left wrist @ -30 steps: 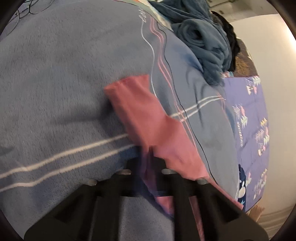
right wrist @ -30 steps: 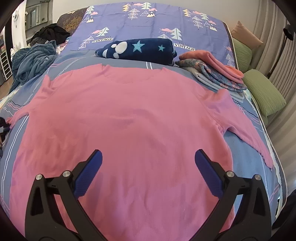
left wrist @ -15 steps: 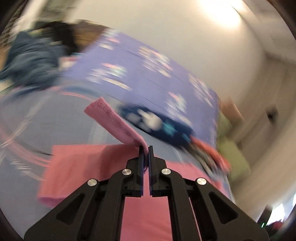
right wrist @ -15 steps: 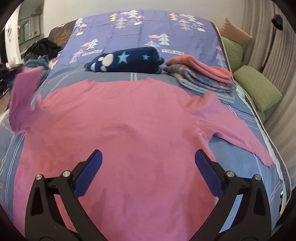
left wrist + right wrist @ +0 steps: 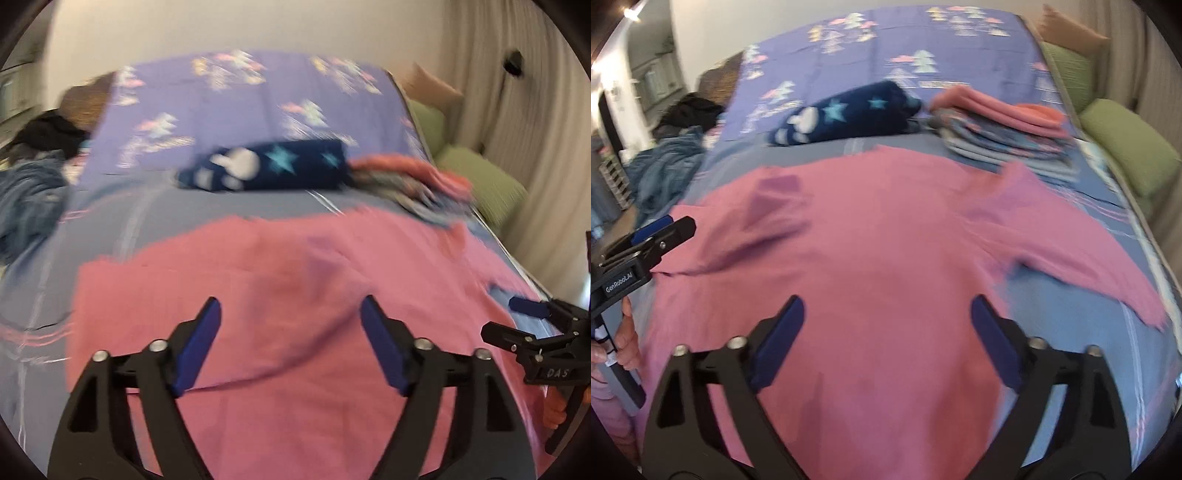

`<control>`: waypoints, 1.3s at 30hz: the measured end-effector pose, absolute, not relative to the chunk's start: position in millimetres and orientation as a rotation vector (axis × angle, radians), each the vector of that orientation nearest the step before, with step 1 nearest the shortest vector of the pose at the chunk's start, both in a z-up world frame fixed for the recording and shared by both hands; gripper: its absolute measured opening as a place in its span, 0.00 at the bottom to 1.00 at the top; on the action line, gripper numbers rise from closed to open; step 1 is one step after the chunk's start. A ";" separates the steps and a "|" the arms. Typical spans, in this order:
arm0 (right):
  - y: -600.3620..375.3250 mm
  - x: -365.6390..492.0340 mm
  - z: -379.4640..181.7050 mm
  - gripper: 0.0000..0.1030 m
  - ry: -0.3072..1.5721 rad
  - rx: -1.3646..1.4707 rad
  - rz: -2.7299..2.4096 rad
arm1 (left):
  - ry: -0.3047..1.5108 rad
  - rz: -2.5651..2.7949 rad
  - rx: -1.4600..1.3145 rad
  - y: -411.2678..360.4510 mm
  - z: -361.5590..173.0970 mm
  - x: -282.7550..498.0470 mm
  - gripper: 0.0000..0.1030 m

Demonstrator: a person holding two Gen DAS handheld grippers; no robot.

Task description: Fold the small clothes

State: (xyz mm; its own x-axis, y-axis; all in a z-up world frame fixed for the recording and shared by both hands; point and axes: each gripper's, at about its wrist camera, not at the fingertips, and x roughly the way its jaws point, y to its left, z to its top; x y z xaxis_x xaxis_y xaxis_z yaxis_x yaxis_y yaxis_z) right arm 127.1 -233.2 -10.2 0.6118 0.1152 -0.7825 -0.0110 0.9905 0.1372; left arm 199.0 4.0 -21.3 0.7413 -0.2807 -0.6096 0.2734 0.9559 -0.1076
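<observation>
The bed (image 5: 1071, 332), under a blue-grey striped cover, carries the pink shirt (image 5: 868, 258) spread flat, its long axis running from 6 o'clock to 12, neckline toward the navy star blanket (image 5: 849, 110). One sleeve lies folded onto the body at 10 o'clock; the other trails out toward 4. Through the blur, the fold looks loose. The left gripper (image 5: 291, 343) has just been opening and hangs over the shirt, empty. The right gripper (image 5: 886, 343), jaws narrowing yet still wide, holds nothing.
</observation>
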 end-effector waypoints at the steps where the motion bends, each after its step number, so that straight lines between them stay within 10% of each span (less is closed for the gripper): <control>1: -230.1 131.6 -8.6 0.74 0.909 0.125 0.099 | 0.664 -0.273 -0.021 12.1 -17.9 198.9 0.80; 5: -205.0 168.7 -10.2 0.63 0.949 0.189 0.289 | 0.662 -0.154 -0.069 50.0 -27.8 197.4 0.80; 16: -187.0 240.9 -66.6 0.72 1.130 0.721 0.364 | 0.634 -0.038 -0.048 85.8 -37.5 188.8 0.81; 17: -186.8 248.2 -67.3 0.66 1.117 0.746 0.359 | 0.622 -0.039 -0.034 86.3 -35.3 185.7 0.84; 20: -182.9 257.8 -69.4 0.05 1.145 0.699 0.297 | 0.607 -0.049 0.044 79.7 -33.8 179.0 0.91; 31: -252.6 201.6 25.4 0.04 0.799 0.527 0.152 | 0.724 0.134 0.264 79.4 -57.9 196.6 0.95; 39: -290.5 196.6 -36.6 0.10 0.959 0.432 -0.057 | 0.753 0.141 0.219 90.6 -61.9 198.8 0.95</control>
